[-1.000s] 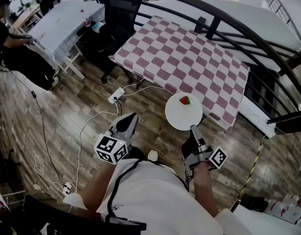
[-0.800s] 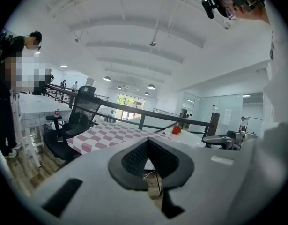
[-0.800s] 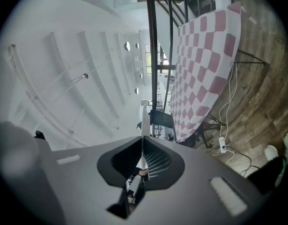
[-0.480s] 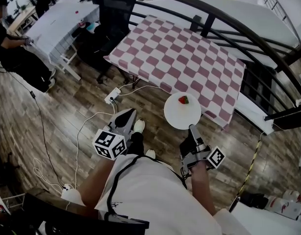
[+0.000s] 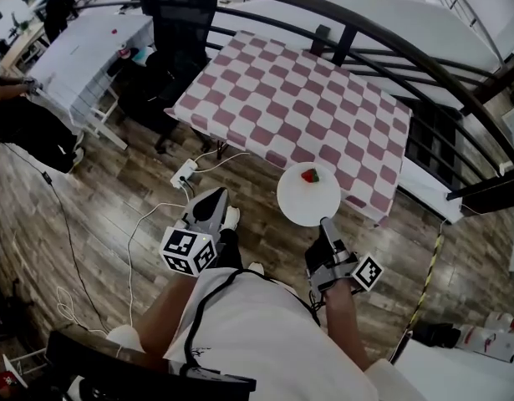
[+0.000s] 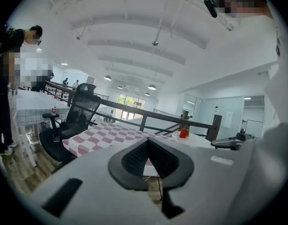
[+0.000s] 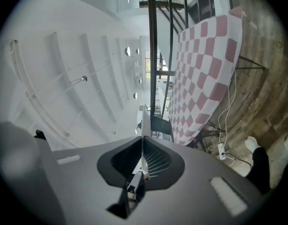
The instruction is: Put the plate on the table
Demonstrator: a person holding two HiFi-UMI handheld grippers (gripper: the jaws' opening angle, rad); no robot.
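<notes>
Since a second ago the checkered table point(image 5: 298, 107) has drawn nearer to both pairs of fingers, and the plate's far rim now overlaps the table's near edge in the head view, where before it hung short of it over the wooden floor point(image 5: 114, 199).

That table, under a pink-and-white cloth, spreads ahead of the fingertips, with a dark curved railing point(image 5: 390, 44) arching beyond it and a black office chair point(image 5: 177, 23) past the left fingers, off the table's left corner.

The white plate point(image 5: 298, 203) juts straight out from the right gripper point(image 5: 325, 221), whose fingers are clamped on its near rim. In the right gripper view the rim shows as a thin white edge pinched between them. A red strawberry point(image 5: 309, 175) sits on the plate's far side, away from the fingertips.

The left gripper point(image 5: 213, 197) has its fingers closed together on nothing, well apart from the plate and to its left. A white shoe point(image 5: 231, 218) shows just beside it, and a white power strip point(image 5: 184, 174) lies on the floor just ahead of its tips.
</notes>
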